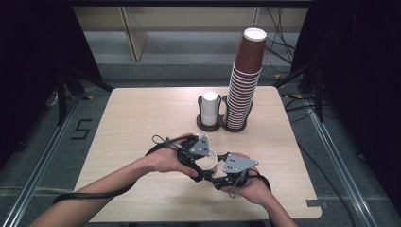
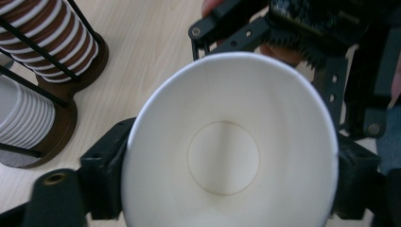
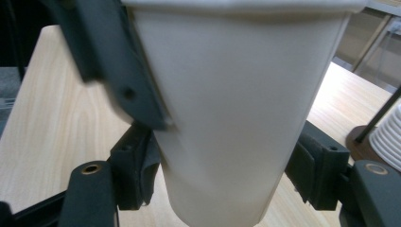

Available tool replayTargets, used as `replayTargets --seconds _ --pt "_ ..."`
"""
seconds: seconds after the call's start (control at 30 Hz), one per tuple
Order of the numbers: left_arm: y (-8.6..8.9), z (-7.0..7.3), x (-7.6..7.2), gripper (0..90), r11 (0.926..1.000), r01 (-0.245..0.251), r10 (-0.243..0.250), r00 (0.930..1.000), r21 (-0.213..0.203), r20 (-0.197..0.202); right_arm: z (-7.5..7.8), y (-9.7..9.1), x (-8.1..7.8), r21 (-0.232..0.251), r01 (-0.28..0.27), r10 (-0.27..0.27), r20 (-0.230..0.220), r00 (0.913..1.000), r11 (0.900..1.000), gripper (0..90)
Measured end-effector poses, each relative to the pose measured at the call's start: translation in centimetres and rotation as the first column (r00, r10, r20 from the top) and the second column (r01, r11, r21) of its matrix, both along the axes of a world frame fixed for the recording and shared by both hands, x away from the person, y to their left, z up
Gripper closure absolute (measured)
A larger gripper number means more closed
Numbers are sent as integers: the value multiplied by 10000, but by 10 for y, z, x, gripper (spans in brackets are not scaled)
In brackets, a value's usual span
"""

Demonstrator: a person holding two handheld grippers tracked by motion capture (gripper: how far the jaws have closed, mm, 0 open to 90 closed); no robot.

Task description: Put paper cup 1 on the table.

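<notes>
Crushing is risked as a white paper cup (image 1: 209, 161) is pinched by the right tool (image 3: 222, 187) while the left tool (image 2: 227, 189) is held loosely around its rim above the counter (image 1: 142, 123).

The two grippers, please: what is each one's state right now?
Left gripper: jaws around the white paper cup; grip cannot be told.
Right gripper: shut on that cup.

One loose white cup (image 1: 211, 162), two cup stacks, one brown (image 1: 244, 80) and one white (image 1: 210, 108), and two grippers.
</notes>
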State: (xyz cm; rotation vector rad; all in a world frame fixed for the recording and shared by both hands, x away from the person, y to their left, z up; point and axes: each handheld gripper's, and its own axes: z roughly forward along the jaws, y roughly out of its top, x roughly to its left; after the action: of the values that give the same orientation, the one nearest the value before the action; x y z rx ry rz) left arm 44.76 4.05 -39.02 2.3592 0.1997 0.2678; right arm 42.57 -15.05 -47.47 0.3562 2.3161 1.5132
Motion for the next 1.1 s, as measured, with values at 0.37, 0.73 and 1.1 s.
replayTargets --seconds 0.37,0.73,1.1 --pt "22 -8 -8 135 9688 -1154 1174 9931 -2195 -41 -7 -4 3 504 571 -565 -120 9983 9971 334" --pt "31 -15 -7 0 9524 -1250 1188 9922 -2780 -389 -6 -6 2 764 677 -650 -366 9972 9948 335" --pt "25 -29 -1 0 9188 -1624 1335 9856 -3598 -1039 -4 -1 -1 1160 633 -579 -492 9971 9912 335"
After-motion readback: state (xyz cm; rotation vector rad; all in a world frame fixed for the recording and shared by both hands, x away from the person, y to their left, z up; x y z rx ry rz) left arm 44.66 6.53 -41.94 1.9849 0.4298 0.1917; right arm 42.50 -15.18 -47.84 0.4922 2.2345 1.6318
